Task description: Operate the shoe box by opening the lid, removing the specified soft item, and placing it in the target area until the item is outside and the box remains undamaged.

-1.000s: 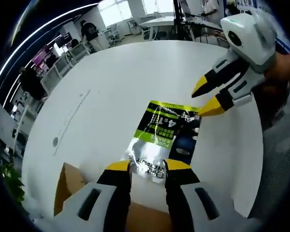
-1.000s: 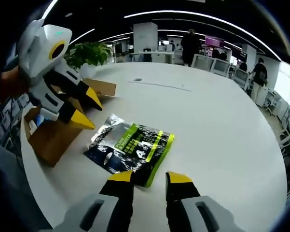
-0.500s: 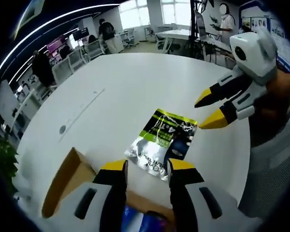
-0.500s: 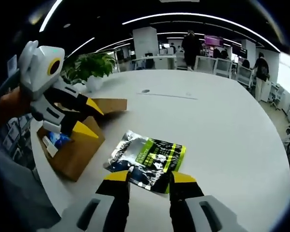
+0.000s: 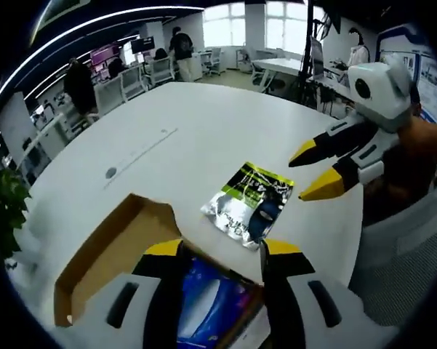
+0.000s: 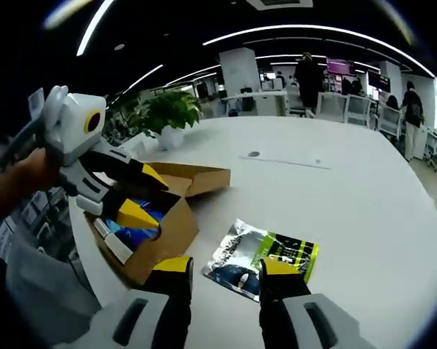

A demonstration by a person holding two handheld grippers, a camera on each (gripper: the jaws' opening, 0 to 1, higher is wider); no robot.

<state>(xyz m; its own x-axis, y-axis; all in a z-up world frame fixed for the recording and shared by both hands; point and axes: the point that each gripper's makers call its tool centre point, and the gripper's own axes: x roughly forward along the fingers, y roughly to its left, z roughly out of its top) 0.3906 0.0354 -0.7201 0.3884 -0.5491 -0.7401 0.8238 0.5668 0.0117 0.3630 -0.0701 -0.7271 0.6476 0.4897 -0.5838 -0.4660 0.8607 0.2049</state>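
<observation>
Pouch out, box open.
We are holding both grippers, left point(image 5: 222, 251) and right point(image 6: 227, 265), agape and empty; the pouch point(image 6: 263, 257) is lying on the table point(image 6: 363, 196) beside the box point(image 6: 163, 225).

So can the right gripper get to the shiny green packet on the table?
Probably yes. The packet lies flat on the white table just beyond the right gripper, whose jaws stand open, with nothing between.

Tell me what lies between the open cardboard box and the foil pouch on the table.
Nothing: in the right gripper view, only bare white table separates the cardboard box from the foil pouch.
</observation>
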